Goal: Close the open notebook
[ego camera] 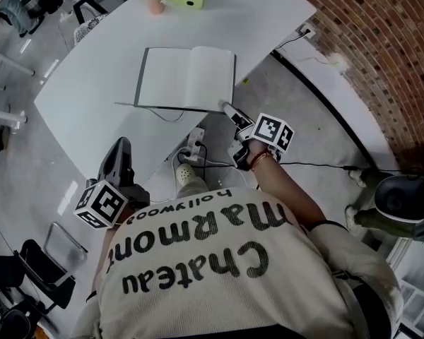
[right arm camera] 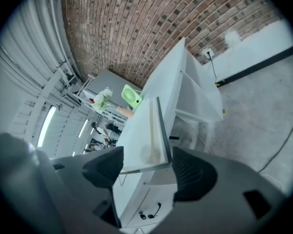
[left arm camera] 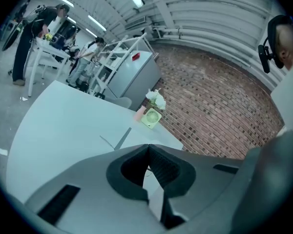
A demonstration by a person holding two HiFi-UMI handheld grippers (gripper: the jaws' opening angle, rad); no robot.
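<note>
Head view: notebook (ego camera: pixel 187 80) lies open, pages up, on the white table (ego camera: pixel 78 97), close to the edge nearest the person. Right gripper (ego camera: pixel 228 110) sits at the notebook's near right corner. Right gripper view shows its jaws spread, with that corner between them and the pads not pressing. Left gripper (ego camera: pixel 120 150) is by the table's near edge, well apart from the notebook, with its jaws pressed together and empty.

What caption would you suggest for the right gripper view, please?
Open right gripper lined up on a corner of the open notebook, on the white table.
</note>
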